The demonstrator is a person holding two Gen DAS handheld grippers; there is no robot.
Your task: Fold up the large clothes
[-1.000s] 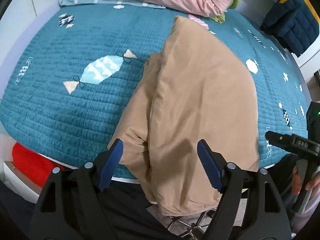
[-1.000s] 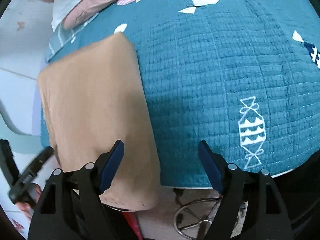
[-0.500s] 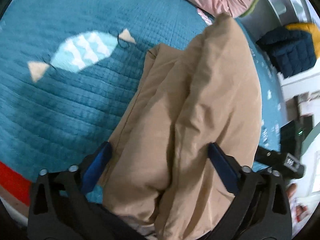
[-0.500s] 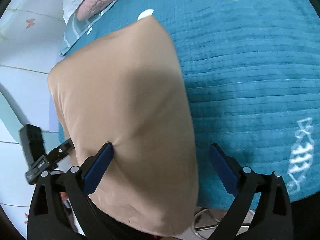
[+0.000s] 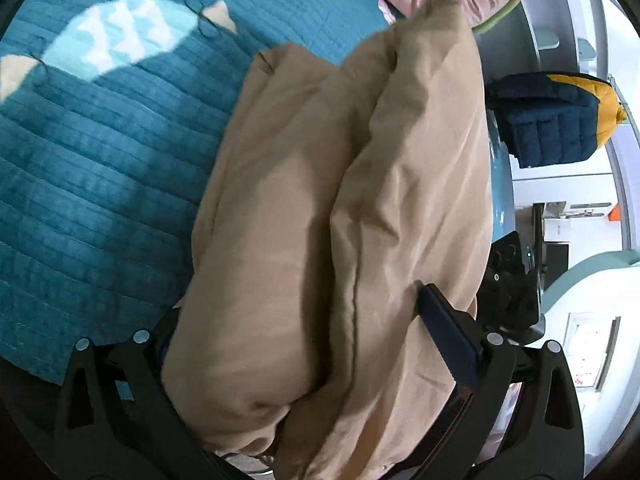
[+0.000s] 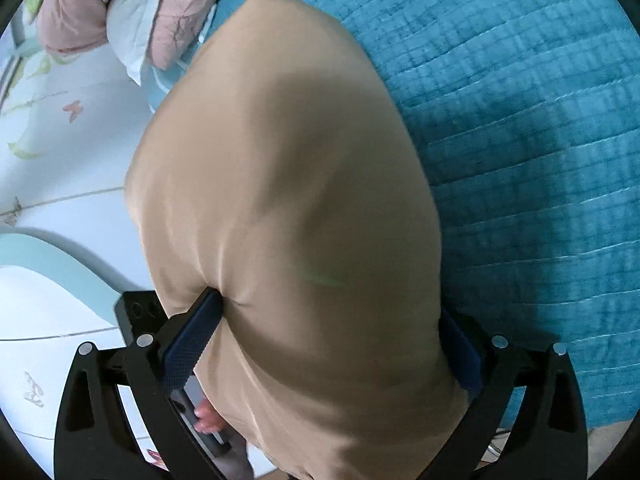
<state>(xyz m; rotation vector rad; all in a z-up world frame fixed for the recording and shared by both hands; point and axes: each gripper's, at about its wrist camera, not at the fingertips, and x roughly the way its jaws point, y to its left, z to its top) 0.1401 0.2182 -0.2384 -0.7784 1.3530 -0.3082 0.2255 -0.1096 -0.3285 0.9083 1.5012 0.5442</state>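
Note:
A large tan garment (image 5: 340,208) lies folded lengthwise on the teal quilted bed cover (image 5: 100,184), its near end hanging over the bed's front edge. My left gripper (image 5: 296,332) is open, its jaws wide on either side of the garment's near end; the left fingertip is hidden under the cloth. In the right wrist view the garment (image 6: 288,200) fills the middle. My right gripper (image 6: 328,332) is open too, straddling the cloth, with one blue pad (image 6: 192,332) pressing into its left side.
Pink and white bedding (image 6: 132,12) is piled at the bed's far end. A navy and yellow jacket (image 5: 556,116) hangs beyond the bed on the right. The right gripper's body (image 5: 512,288) sits close beside my left one.
Both grippers have moved forward onto the garment's near end, from hovering short of it to straddling it with the cloth between the jaws. The jaws stay wide.

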